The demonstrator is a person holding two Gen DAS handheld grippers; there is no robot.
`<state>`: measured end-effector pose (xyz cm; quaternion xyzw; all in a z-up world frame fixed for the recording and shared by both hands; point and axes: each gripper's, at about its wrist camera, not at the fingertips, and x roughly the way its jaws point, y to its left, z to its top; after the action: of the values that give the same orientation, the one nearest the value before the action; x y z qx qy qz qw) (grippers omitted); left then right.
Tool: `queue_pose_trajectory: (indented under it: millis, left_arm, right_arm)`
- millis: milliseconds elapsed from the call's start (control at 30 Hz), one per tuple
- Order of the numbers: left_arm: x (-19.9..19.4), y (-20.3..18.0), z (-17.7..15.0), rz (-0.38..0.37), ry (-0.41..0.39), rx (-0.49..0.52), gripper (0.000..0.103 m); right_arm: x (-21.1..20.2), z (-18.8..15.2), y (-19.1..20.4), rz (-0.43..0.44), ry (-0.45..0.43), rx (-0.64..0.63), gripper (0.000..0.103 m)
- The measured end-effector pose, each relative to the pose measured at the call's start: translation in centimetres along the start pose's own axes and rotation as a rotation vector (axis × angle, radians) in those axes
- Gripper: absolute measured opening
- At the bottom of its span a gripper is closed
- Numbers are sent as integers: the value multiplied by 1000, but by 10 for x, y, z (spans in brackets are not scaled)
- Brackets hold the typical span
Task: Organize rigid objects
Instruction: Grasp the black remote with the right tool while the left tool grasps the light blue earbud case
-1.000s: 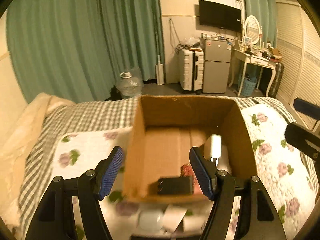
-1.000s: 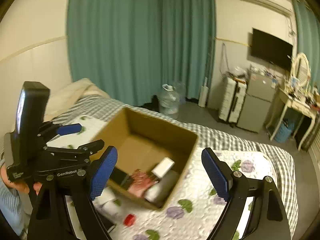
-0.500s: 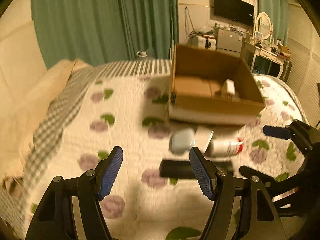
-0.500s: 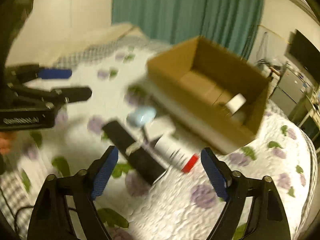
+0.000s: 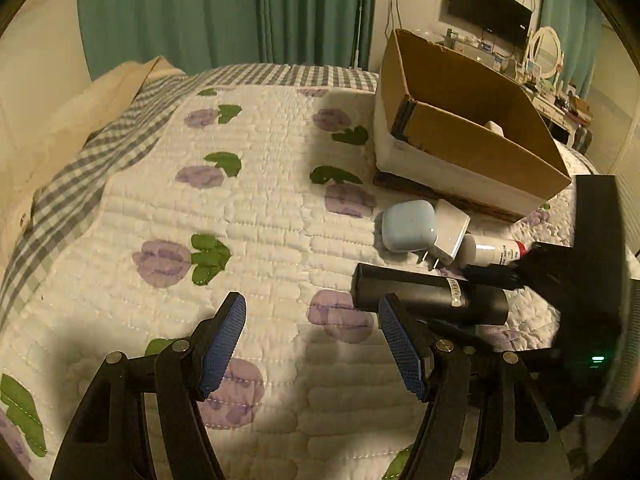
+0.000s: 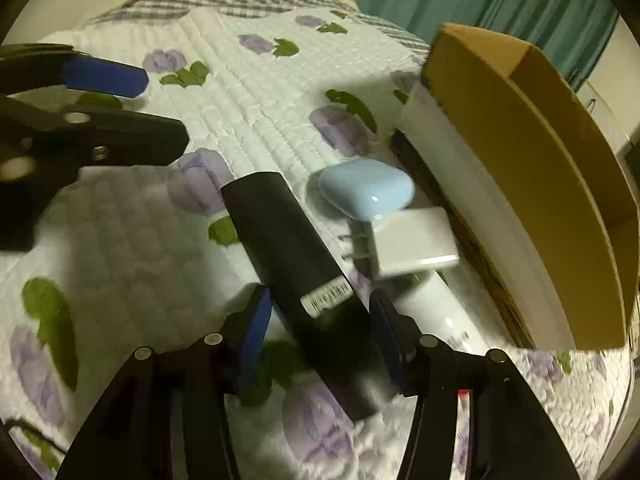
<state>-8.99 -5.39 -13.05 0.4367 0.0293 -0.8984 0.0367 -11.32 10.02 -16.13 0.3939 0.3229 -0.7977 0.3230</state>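
Note:
A long black box (image 6: 296, 264) with a barcode label lies on the quilt; it also shows in the left wrist view (image 5: 428, 298). My right gripper (image 6: 320, 328) is open with a finger on each side of the black box. A light blue case (image 6: 366, 188), a white charger plug (image 6: 412, 240) and a white tube with a red cap (image 6: 436, 316) lie beside it. The cardboard box (image 5: 472, 128) stands behind them. My left gripper (image 5: 312, 340) is open and empty above the quilt, left of the black box.
The floral quilt (image 5: 248, 216) covers the bed, with a checked blanket (image 5: 80, 176) and a pillow at the far left. Green curtains, a TV and a dressing table are beyond the bed.
Both grippers have dropped from above the cardboard box down to the quilt. My right gripper now straddles the black box. My left gripper has swung left of the objects.

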Motion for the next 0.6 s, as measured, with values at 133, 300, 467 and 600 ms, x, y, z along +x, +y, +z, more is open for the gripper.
queue_pose_trajectory:
  millis: [133, 300, 467, 600]
  left_arm:
    - [1, -1, -1, 8, 3, 1, 72]
    - [-4, -3, -2, 30, -18, 7, 72]
    - [-15, -14, 0, 61, -69, 68, 72]
    - [-12, -27, 5, 18, -61, 86, 72]
  right_arm:
    - [11, 6, -5, 39, 5, 22, 50]
    - [-3, 3, -10, 51, -26, 73, 31]
    - [-55, -14, -32, 58, -95, 222, 20]
    - [-90, -26, -55, 60, -149, 332, 19]
